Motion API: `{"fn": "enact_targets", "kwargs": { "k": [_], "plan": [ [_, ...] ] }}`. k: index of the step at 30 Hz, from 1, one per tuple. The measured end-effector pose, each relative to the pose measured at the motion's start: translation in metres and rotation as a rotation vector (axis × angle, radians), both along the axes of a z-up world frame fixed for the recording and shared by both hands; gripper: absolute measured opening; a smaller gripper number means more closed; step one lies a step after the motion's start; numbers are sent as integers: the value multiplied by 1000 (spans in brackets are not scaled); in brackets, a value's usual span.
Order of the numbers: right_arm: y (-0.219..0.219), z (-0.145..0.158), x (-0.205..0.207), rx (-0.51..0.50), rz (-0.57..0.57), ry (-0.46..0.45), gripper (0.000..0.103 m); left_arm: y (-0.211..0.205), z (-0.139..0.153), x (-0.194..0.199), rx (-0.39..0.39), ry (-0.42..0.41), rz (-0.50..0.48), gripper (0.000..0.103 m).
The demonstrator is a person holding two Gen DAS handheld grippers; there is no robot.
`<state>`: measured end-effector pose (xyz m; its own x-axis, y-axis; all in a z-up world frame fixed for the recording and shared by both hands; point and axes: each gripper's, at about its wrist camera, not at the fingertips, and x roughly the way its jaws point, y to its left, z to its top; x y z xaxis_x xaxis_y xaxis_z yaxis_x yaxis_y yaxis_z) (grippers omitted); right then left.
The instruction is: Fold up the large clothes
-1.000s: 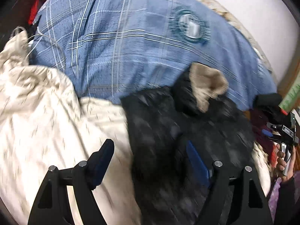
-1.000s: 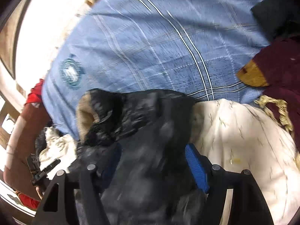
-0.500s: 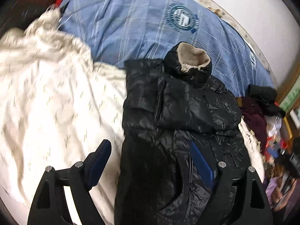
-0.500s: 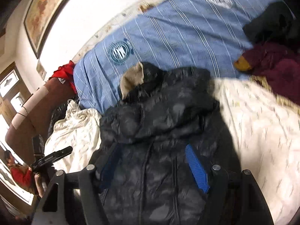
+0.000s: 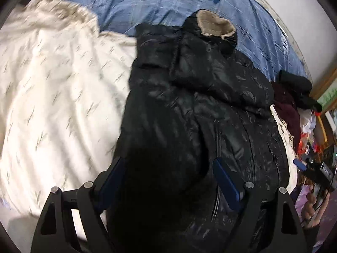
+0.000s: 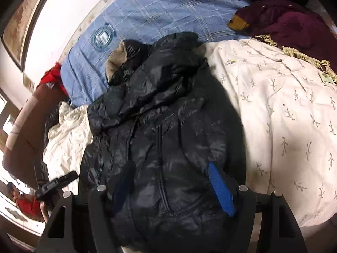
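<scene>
Left wrist view, L to R: cream leaf-print blanket [image 5: 56,97] covers the bed's left side, blurred; black puffer jacket [image 5: 200,113] lies on it mid-frame, its tan-lined hood [image 5: 214,24] up on the blue plaid sheet [image 5: 147,2] w/ a round crest. Left tool [image 5: 168,181] is released, jaws spread wide over the jacket's lower part, having just widened a bit more, nothing pinched; the fabric right under it is a dark shadow, no detail. Far right: maroon garment [image 5: 286,107] and a black one [image 5: 294,82] crowd the bed edge, plus clutter too small to ID; right hand [image 5: 313,202] partly cut off by the rim. Right wrist view, L to R: brown rounded bed end [image 6: 25,126] w/ smth red [image 6: 52,78] on it, other tool's tip poking in, then jacket [image 6: 164,126], then blanket [image 6: 284,116], w/ maroon garment [image 6: 290,23] and its gold fringe [image 6: 294,52] at top right. Right tool [image 6: 170,185] also released, jaws apart above the jacket's hem area, not gripping; whether pads touch cloth can't tell. Jacket's bottom edge hidden behind both tools.
</scene>
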<state>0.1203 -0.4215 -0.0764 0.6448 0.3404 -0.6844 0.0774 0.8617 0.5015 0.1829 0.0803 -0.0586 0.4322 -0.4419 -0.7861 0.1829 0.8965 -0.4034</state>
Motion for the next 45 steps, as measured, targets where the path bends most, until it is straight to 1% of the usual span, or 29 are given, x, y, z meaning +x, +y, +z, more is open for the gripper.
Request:
{"fn": "enact_targets", "kwargs": {
  "k": [3,4,6,7,8,9,10,11,12,13,15,16,18,21,22,23,24,25,26,28,29,31,33,36,38,41,43,44,45],
  "plan": [
    [-3,3,11,41,-35,-50,75,-9,5,22,-11,-33,-11,86],
    [-2,2,20,62,-46,-84,75,-11,5,27,-5,-36,-11,86],
    [3,-3,33,61,-70,-122,75,-10,-3,36,39,-42,16,86],
    [7,-3,39,51,-64,-124,75,-8,-6,38,28,-34,28,85],
    [13,-4,47,17,-37,-116,75,-5,-9,41,11,-18,36,85],
    [21,-3,51,-42,-4,-127,75,-2,-13,44,2,19,48,85],
    [28,-4,54,-93,19,-128,75,0,-14,46,-3,36,53,85],
    [33,-8,56,-121,35,-113,75,5,-16,44,-6,56,73,85],
    [39,-12,57,-126,51,-100,75,9,-16,38,-2,72,99,85],
    [45,-14,57,-140,71,-87,75,14,-16,31,8,75,114,85],
    [56,-10,53,-210,80,-93,75,18,-13,16,26,78,129,86],
    [58,-9,51,-214,79,-98,75,20,-12,11,16,78,132,86],
    [55,-4,41,-147,76,-122,75,26,-9,-7,-8,60,132,86],
    [44,1,17,-149,49,-172,75,34,-3,-26,-26,26,140,86],
    [40,3,11,-150,35,-187,75,33,-2,-27,-20,26,139,86],
    [32,7,1,-146,13,-206,75,33,-2,-27,6,35,138,86],
    [27,9,-3,-142,-7,-205,75,32,-2,-27,24,50,132,86],
    [14,10,-10,-106,-51,-195,75,33,-3,-28,24,66,120,86],
    [4,9,-12,-58,-52,-183,75,34,-4,-32,21,62,115,86],
    [-18,3,-18,51,-37,-136,75,38,-6,-42,51,62,124,86],
    [-25,-1,-20,71,-26,-104,75,39,-8,-48,64,63,131,85],
    [-37,-9,-27,42,-68,-19,75,40,-16,-63,76,110,137,85],
    [-46,-24,-31,5,-114,119,75,41,-23,-78,27,130,130,85],
    [-35,-44,-34,-32,-60,230,75,33,-39,-90,28,197,104,85],
    [-26,-57,-32,-30,-8,266,75,24,-45,-93,39,227,83,85],
    [-15,-78,-27,-27,33,358,75,14,-60,-95,61,274,40,85],
    [-13,-86,-26,-25,55,374,76,12,-68,-94,58,297,31,86],
    [-14,-85,-25,-3,65,372,76,13,-70,-91,47,305,40,86],
    [-13,-86,-24,-6,91,380,76,15,-70,-90,21,312,59,86]
  ]
}}
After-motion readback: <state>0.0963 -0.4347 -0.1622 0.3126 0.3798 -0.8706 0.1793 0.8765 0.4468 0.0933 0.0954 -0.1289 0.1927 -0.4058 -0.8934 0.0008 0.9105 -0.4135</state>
